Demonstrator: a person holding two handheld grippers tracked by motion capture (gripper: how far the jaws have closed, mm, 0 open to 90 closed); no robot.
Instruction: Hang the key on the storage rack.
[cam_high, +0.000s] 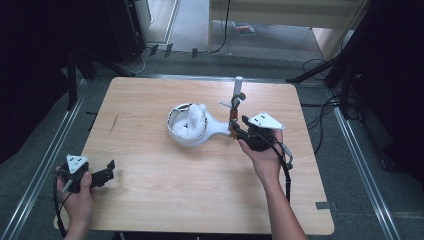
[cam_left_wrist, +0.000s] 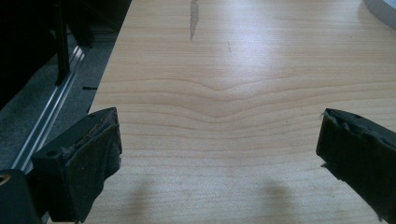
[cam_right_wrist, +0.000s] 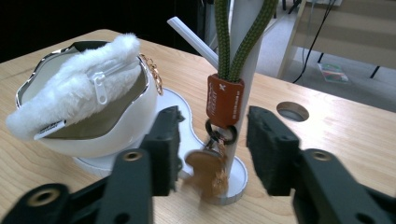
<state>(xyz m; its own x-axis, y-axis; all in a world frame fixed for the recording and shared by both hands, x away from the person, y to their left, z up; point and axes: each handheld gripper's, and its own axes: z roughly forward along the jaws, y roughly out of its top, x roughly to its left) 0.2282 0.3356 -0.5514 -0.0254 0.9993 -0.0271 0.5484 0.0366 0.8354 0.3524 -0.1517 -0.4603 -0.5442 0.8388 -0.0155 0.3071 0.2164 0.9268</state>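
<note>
**Where my three cameras sit**

My high view hangs above the near side of the tabletop (cam_high: 150, 200), facing forward and down, far enough back to take in the whole surface and the floor beyond. My left gripper view rides low on the left hand-held gripper (cam_left_wrist: 219, 154), looking close across bare wood near the tabletop's left edge. My right gripper view sits on the right hand-held gripper (cam_right_wrist: 212, 154), very near the white stand (cam_right_wrist: 243, 60) and bowl (cam_right_wrist: 116, 130). The high view shares both (cam_high: 238, 87) (cam_high: 187, 135) with it.
</note>
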